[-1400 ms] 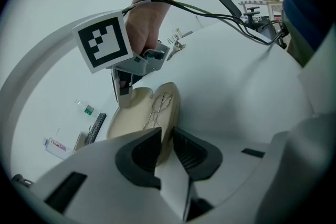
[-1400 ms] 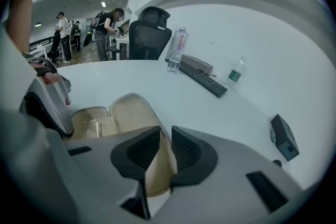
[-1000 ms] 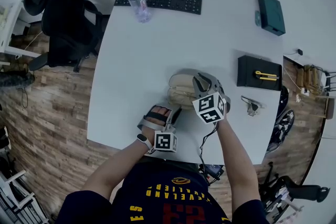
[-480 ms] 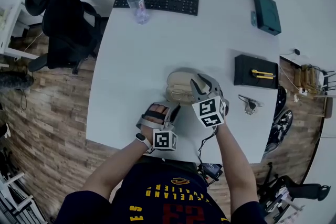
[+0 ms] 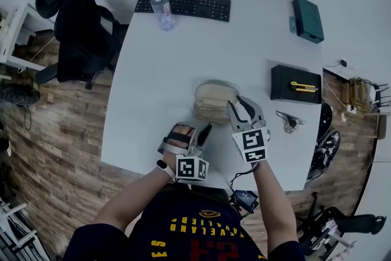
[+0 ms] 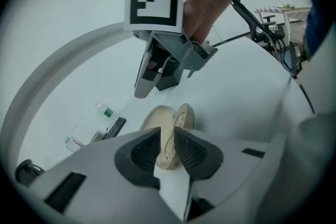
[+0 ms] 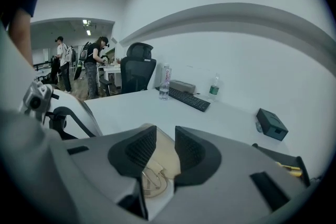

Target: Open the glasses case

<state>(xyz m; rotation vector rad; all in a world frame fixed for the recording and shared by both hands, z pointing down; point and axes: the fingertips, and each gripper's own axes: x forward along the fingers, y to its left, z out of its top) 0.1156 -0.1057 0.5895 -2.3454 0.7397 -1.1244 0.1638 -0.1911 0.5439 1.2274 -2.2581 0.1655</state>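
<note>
**Item 1, glasses case** (image 5: 214,101): beige, hard-shelled. It lies open near the middle of the white worktop (image 5: 165,70), with its two halves splayed apart. Wire-framed glasses (image 7: 151,178) rest inside. Neither tool touches it.

**Item 2, left hand-held gripper** (image 6: 167,134): at the case's 7 o'clock in the head view, raised off the worktop and angled downward. The jaws are spread with a narrow gap and pinch nothing. The case shows beyond that gap.

**Item 3, right hand-held gripper** (image 7: 165,134): at the case's 4 o'clock, close beside the case's edge. The jaws have just been opening and now stand spread. Nothing is pressed between the pads, and the open case lies below and beyond them.

**Item 4, surroundings, placed from the case:**
- Black keyboard (image 5: 183,4) at 11 o'clock, with a clear bottle (image 5: 161,8) at its left end.
- Teal box (image 5: 307,11) at 1 o'clock.
- Black box (image 5: 295,84) at 3 o'clock, with a yellow tool lying on it.
- Black office chair (image 5: 76,21) at 10 o'clock, off the worktop.
</note>
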